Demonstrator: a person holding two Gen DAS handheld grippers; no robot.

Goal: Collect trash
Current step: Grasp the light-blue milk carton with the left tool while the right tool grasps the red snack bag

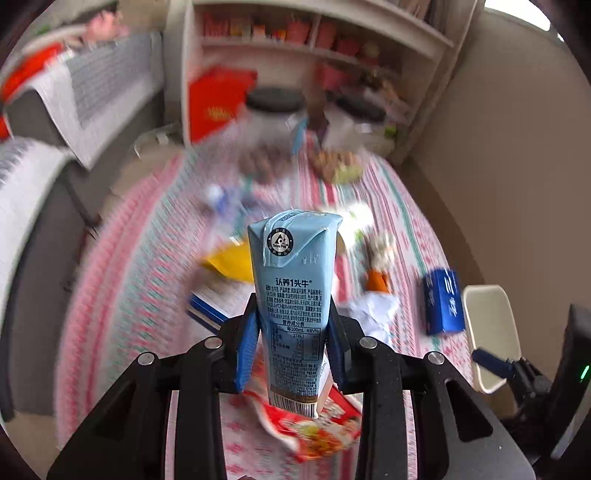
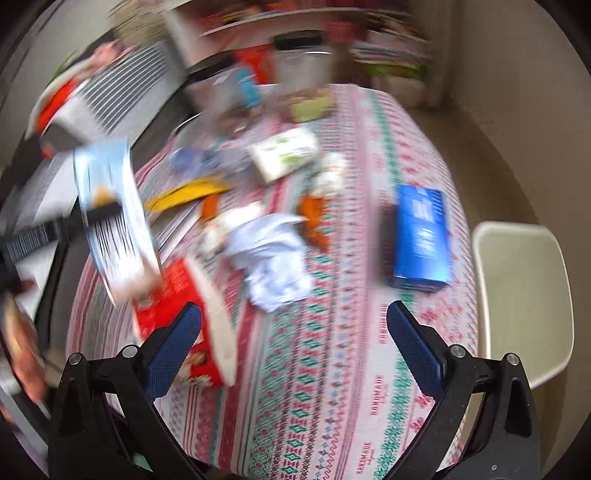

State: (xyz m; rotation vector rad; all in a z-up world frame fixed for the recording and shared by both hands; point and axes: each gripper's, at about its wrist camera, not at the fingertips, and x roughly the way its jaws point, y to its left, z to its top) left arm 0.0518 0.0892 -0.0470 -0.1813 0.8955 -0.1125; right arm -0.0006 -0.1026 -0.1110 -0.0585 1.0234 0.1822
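My left gripper (image 1: 293,332) is shut on a light blue milk carton (image 1: 293,295) and holds it upright above the table; the carton also shows blurred at the left of the right wrist view (image 2: 110,214). My right gripper (image 2: 293,336) is open and empty above the patterned tablecloth (image 2: 325,369). On the table lie a crumpled white paper (image 2: 273,254), a blue box (image 2: 421,236), a red snack packet (image 2: 173,314), a yellow wrapper (image 2: 188,195), an orange wrapper (image 2: 314,218) and a white-green carton (image 2: 284,151).
A cream chair seat (image 2: 524,299) stands right of the table. Two jars with black lids (image 1: 275,110) and snack bowls sit at the table's far end before a shelf unit (image 1: 317,33). A grey sofa (image 1: 88,92) is on the left.
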